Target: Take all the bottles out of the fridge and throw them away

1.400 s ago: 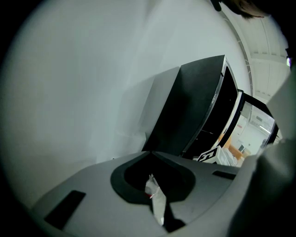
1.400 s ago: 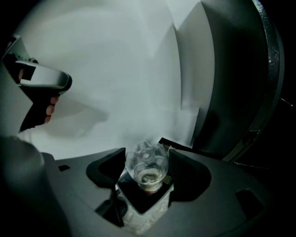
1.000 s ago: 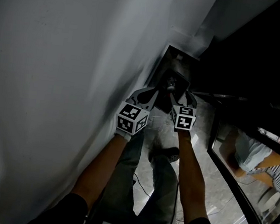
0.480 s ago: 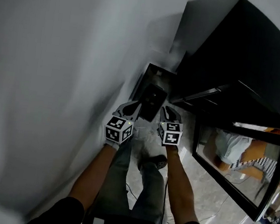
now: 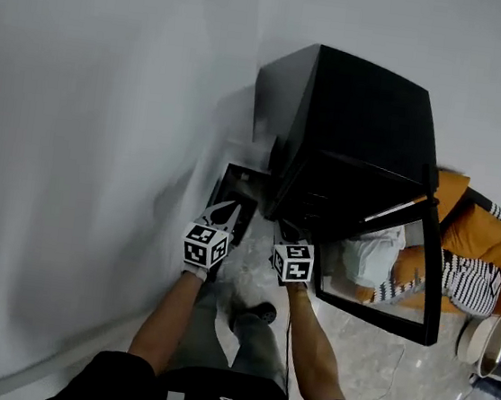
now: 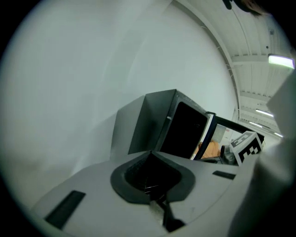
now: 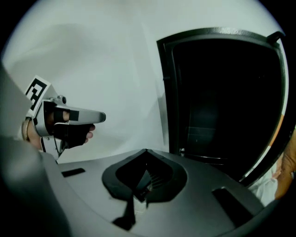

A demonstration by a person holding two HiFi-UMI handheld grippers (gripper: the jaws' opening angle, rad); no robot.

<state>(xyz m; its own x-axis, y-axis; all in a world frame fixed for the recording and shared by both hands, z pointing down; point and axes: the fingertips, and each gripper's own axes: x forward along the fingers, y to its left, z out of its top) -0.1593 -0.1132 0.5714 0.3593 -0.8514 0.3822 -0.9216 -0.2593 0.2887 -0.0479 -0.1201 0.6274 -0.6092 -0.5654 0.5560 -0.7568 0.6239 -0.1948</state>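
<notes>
**Empty grippers before the open fridge**

Left gripper [image 5: 222, 211] has its jaws together. The right gripper [image 7: 146, 152] has just closed on nothing. Just ahead, the black fridge [image 5: 358, 135] backs onto the white wall [image 5: 78, 128]. Its glass door [image 5: 386, 275] swings right over the pale floor [image 5: 366, 363], and its inside is too dark to read.

Grippers, two: left gripper [image 5: 221, 212], right gripper [image 5: 289, 240]. Fridge [image 5: 350, 130], one, 1 o'clock. Fridge door [image 5: 379, 276], one. Black bin [image 5: 233, 197], one.
</notes>
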